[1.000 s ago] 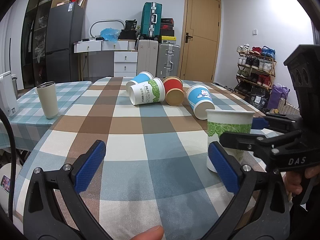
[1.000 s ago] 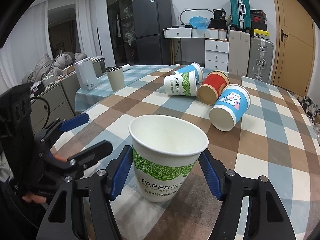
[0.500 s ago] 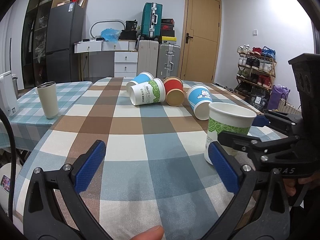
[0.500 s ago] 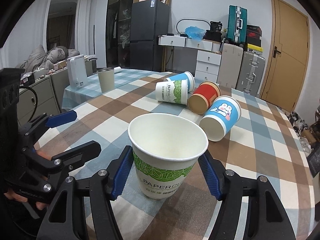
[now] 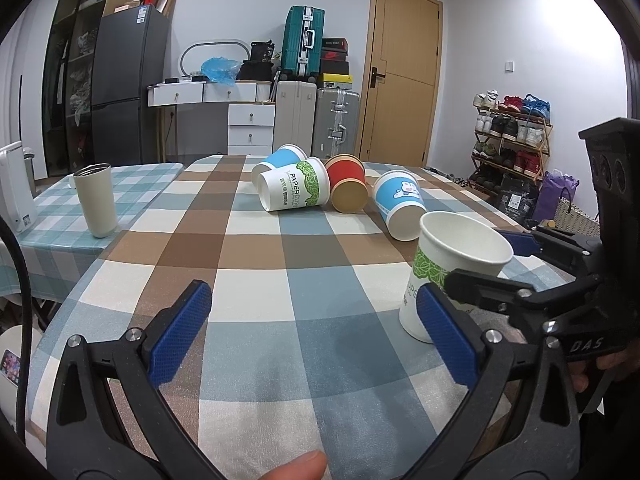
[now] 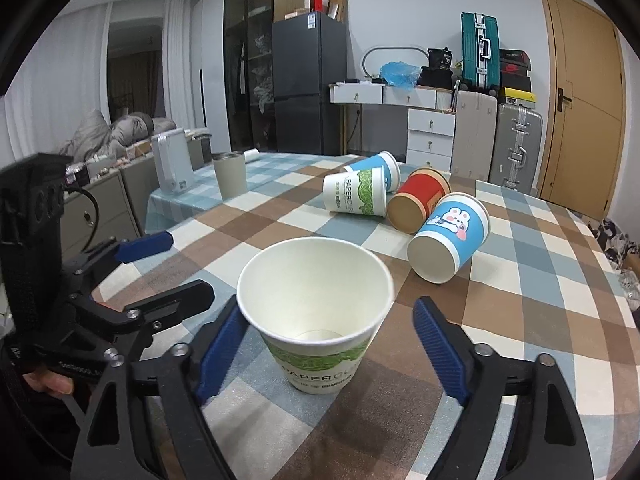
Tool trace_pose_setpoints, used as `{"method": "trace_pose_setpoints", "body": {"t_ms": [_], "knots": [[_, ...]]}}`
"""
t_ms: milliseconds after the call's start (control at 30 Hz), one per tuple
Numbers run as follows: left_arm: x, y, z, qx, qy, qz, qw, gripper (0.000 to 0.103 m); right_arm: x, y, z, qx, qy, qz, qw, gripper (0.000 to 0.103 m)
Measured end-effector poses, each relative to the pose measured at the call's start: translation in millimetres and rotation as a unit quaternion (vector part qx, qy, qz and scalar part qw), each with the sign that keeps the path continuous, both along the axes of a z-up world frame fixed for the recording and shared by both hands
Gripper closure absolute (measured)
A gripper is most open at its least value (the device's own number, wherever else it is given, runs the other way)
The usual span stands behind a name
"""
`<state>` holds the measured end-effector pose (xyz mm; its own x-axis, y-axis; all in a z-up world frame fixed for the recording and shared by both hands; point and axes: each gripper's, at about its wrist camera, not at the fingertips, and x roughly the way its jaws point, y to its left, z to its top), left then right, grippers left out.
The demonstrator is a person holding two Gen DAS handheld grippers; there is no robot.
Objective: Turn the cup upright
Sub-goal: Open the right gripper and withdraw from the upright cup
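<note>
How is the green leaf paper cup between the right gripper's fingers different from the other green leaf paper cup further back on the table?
The near cup stands upright with its mouth up; the far cup lies on its side.
The near cup stands alone between the right gripper's open fingers; the far cup lies against a blue cup and close beside a red cup.
Both are white paper cups with a green leaf band and PAPERCUP lettering.

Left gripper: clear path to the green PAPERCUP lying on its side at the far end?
Probably yes. The left gripper is open and empty, with only bare tablecloth between it and the tipped green paper cup. The red cup lies close on one side.
</note>
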<state>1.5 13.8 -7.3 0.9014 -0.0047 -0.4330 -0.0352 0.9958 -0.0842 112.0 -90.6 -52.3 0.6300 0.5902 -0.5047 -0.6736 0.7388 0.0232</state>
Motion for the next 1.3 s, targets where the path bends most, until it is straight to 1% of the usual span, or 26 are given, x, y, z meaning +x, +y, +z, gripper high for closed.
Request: {"method": "trace_pose_setpoints", "body": {"t_ms": [33,100,167,367,567,733,1300], "knots": [[0,0,0,0.000,0.000,0.000,1.0000,0.001,-2,-4,2,0.007,-0.005,0.001,1.000,0.008],[0,0,0,0.001,-0.001,0.000,1.0000,0.001,-5,-11,4,0.018,-0.013,0.004,1.000,0.003],[0,0,0,0.000,0.000,-0.001,1.0000,0.001,-8,-20,6,0.034,-0.016,0.005,0.999,0.000],[0,-2,2,0.001,-0.004,-0.004,1.0000,0.001,-12,-43,7,0.069,-0.015,0.012,0.997,0.000],[1,-8,2,0.003,-0.011,-0.009,0.9999,0.001,-16,-52,5,0.089,-0.017,0.024,0.996,0.000],[5,-16,2,0.009,-0.013,-0.016,0.9998,0.001,-16,-52,3,0.092,-0.011,0.030,0.995,0.000],[6,-15,1,0.008,-0.013,-0.015,0.9998,0.001,-16,-51,0,0.092,-0.009,0.035,0.995,0.000]]}}
